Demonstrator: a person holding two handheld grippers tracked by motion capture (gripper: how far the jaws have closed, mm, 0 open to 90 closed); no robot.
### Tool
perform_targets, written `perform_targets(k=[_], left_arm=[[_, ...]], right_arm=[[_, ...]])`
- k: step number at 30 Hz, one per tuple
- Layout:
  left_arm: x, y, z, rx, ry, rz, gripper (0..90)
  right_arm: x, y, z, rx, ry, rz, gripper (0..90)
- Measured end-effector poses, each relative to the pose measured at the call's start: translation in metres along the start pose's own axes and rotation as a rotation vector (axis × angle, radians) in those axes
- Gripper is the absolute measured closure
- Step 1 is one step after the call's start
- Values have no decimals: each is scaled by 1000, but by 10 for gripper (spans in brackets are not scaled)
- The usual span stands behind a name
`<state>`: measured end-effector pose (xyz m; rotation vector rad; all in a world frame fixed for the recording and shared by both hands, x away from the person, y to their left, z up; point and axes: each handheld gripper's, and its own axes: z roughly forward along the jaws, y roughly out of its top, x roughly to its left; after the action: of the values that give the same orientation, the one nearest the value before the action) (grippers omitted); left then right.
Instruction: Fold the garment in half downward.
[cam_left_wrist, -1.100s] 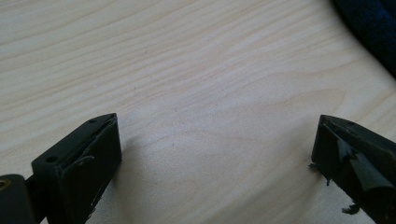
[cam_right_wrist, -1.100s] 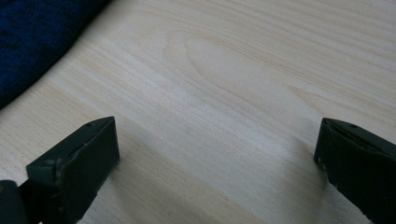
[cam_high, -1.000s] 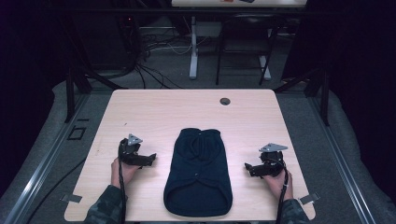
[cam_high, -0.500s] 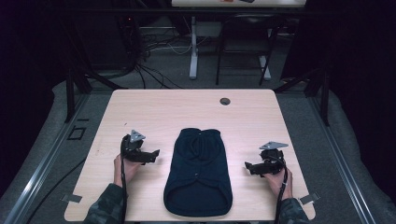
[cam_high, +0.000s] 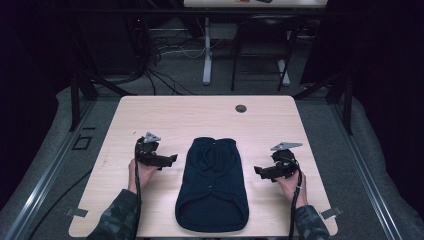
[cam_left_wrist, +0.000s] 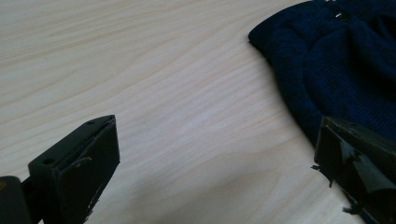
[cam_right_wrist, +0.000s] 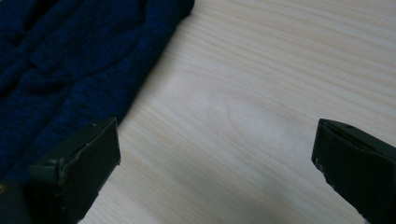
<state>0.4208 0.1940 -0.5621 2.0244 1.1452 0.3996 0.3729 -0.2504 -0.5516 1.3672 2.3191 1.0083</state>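
Observation:
A dark navy knitted garment (cam_high: 212, 185) lies flat in the middle of the light wooden table (cam_high: 200, 117), its narrower end pointing away from me. My left gripper (cam_high: 172, 159) hovers just left of it, jaws wide open and pointed at its left edge. The left gripper view has the knit (cam_left_wrist: 345, 60) at upper right, beside the right jaw. My right gripper (cam_high: 257, 171) sits just right of the garment, also open and empty. In the right gripper view the knit (cam_right_wrist: 70, 60) reaches the left jaw.
A round dark grommet hole (cam_high: 241, 108) sits near the table's far edge. Beyond the table are chair and desk legs (cam_high: 207, 55) and cables on a dark floor. Tape marks (cam_high: 330, 213) show at the table's near corners.
Both grippers have edged inward toward the garment's sides, the left one a little more. The garment itself has not moved.

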Motion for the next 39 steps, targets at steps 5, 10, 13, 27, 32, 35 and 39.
perform_targets(k=[5,10,13,27,32,35,39], left_arm=[[-5,10,6,0,-19,13,3],[-8,20,10,7,-33,15,2],[-12,26,15,14,-36,20,2],[-33,56,49,61,-43,57,6],[-45,62,69,113,-59,84,22],[-48,60,78,131,-53,87,53],[-50,57,85,157,-70,80,116]], right_arm=[[5,12,6,11,10,-12,27],[7,23,12,13,22,-21,30],[10,37,21,18,40,-22,38],[27,82,65,54,65,-42,131],[32,91,81,76,59,-36,165],[34,92,90,87,60,-22,215],[35,90,100,113,72,-10,287]])
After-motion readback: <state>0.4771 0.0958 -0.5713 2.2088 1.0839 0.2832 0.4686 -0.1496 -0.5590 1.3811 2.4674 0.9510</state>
